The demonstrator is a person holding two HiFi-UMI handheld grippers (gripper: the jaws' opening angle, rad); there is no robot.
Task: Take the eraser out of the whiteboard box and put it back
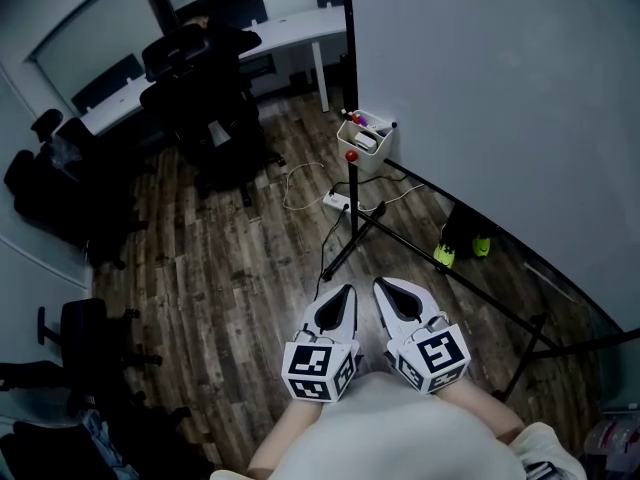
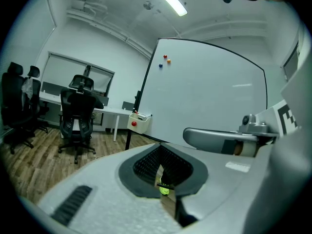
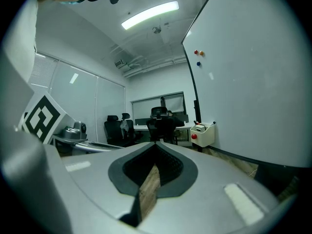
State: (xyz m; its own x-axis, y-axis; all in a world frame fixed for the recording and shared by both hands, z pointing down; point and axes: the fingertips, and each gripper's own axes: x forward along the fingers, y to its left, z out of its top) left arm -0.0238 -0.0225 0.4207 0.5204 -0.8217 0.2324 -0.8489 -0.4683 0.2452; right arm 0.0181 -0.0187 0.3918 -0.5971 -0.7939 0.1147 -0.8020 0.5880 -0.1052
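Fingers [image 2: 141, 167] of the left gripper [image 1: 346, 294] are closed on nothing. The right gripper [image 1: 384, 288] is the same, closed and empty. Both are held side by side, low over the floor [image 1: 230, 268]. The box [image 1: 365, 140] sits at the lower edge of the whiteboard [image 1: 500, 88], well apart from them. I cannot make out the eraser itself; I judge it lies inside the box. This is the approach step. Next I must come near the box, open one gripper and aim into its top.
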